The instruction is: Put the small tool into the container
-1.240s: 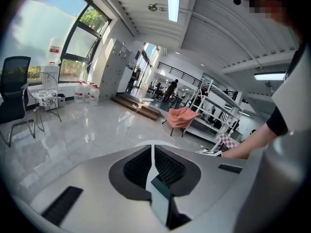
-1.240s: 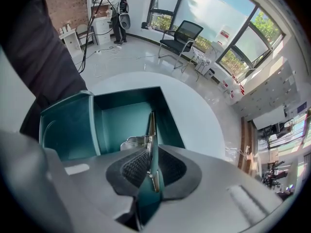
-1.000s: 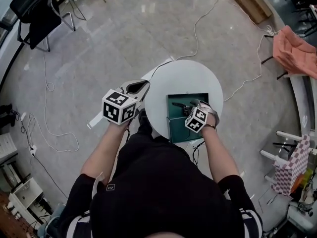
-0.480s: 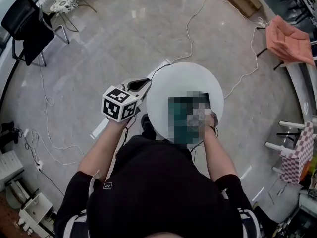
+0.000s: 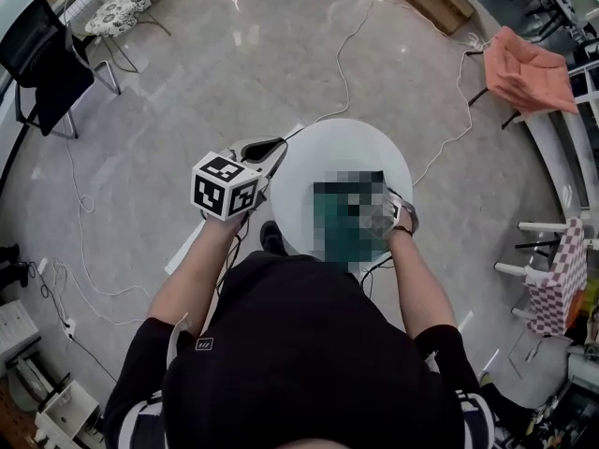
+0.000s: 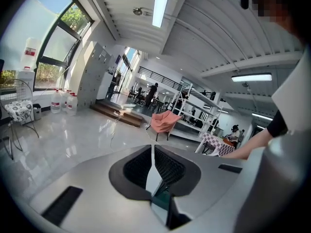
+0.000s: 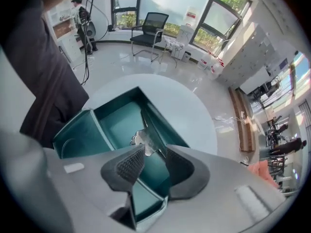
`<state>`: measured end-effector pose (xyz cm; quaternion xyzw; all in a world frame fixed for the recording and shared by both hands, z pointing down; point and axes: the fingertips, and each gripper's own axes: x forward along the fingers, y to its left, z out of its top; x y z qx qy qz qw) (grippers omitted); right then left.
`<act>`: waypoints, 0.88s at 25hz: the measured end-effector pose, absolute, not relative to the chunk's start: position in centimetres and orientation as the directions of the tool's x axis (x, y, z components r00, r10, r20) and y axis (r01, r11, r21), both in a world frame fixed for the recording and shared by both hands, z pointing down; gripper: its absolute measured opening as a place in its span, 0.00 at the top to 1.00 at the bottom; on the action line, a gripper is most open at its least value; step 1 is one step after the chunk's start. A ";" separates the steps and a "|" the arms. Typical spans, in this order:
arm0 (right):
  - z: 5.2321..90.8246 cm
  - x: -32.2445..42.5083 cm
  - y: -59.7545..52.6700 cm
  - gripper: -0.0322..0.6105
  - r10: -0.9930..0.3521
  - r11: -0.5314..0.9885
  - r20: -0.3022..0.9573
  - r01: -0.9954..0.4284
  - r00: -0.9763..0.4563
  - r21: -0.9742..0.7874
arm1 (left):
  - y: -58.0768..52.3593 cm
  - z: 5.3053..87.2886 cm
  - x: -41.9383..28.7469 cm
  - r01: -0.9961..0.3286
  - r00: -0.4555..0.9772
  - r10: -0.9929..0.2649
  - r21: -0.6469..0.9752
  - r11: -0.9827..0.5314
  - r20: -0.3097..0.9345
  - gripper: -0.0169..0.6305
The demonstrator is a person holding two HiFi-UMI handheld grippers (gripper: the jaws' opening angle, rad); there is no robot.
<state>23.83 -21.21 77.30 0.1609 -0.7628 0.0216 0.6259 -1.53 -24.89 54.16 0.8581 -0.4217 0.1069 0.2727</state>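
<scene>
**Head view.** Both forearms reach forward from the body to a round white table (image 5: 329,146). The left gripper (image 5: 273,148) is held level at the table's left rim. Its cube of black-and-white square markers faces up and its jaws point past the rim. The right hand (image 5: 404,219) is over the near-right part of the table. The gripper it holds and the container are blurred here. A pink chair (image 5: 524,71) stands well apart at the upper right.

**Left gripper view.** The left gripper (image 6: 153,149) has its ribbed pads drawn together at the tips, with only a thin wedge of gap behind them and nothing between. It looks out across the hall towards the pink chair (image 6: 165,121). Water bottles (image 6: 63,102) with red labels stand by the window, their print too small to read.

**Right gripper view.** The right gripper (image 7: 154,152) is tilted down over the open teal container (image 7: 116,123) on the table (image 7: 192,111). Its jaws stand apart and hold nothing. The small tool (image 7: 139,139) lies inside the container, its silvery end just beyond the jaw tips and beside a dark inner wall. A teal flap stands open on the container's left side. A black chair (image 7: 150,25) stands by the windows, where a red-and-white sign (image 7: 190,14) is too small to read.
</scene>
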 end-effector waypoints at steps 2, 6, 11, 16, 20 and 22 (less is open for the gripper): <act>75.5 23.5 -21.8 0.73 -0.252 0.925 0.944 -0.339 -0.212 0.171 | -24.4 54.0 -1.4 -0.782 0.621 -0.670 0.378 -0.496 0.406 0.94; 70.8 22.4 -22.7 0.73 -0.365 0.861 0.866 -0.478 -0.342 0.174 | -24.1 53.8 -0.4 -0.777 0.628 -0.664 0.372 -0.507 0.406 0.94; 64.0 24.3 -21.9 0.73 -0.508 0.757 0.725 -0.642 -0.465 0.119 | -23.8 51.6 3.4 -0.757 0.653 -0.646 0.331 -0.563 0.395 0.94; 55.9 27.6 -19.4 0.73 -0.652 0.644 0.500 -0.764 -0.570 -0.032 | -22.6 48.5 7.4 -0.740 0.668 -0.634 0.268 -0.616 0.389 0.93; 48.7 30.2 -18.0 0.74 -0.751 0.613 0.300 -0.790 -0.589 -0.015 | -21.3 45.9 10.7 -0.731 0.670 -0.630 0.205 -0.651 0.392 0.94; 45.8 31.4 -17.8 0.76 -0.784 0.592 0.219 -0.806 -0.581 -0.021 | -20.8 43.9 12.2 -0.721 0.681 -0.634 0.182 -0.669 0.368 0.94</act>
